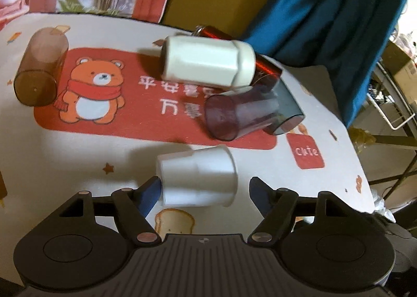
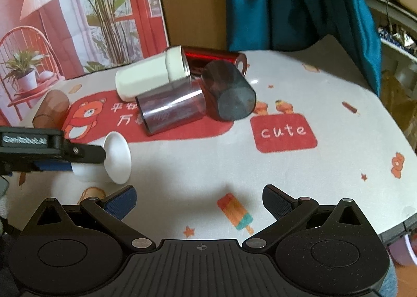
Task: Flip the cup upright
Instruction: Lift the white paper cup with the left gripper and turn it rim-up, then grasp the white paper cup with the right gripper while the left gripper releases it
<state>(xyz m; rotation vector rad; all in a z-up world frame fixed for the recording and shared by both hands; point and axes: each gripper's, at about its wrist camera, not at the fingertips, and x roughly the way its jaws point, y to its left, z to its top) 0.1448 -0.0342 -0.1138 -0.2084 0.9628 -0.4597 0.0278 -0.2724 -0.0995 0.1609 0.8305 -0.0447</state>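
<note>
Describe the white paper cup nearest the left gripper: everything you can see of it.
The white paper cup is plain, matte and tapered, with a rolled rim. It lies on its side on the tablecloth, just below the red bear panel. From the right wrist view its wide end faces the camera. The left gripper is open, straddling it; one pad appears to touch its narrow end. The other cups lie apart.

Left gripper (image 1: 204, 190): black housing, ribbed grey centre plate, round side discs, silver pivot pins, blue textured finger pads (image 1: 149, 196). Right gripper (image 2: 199, 199): same build; small crosshair mark.
</note>
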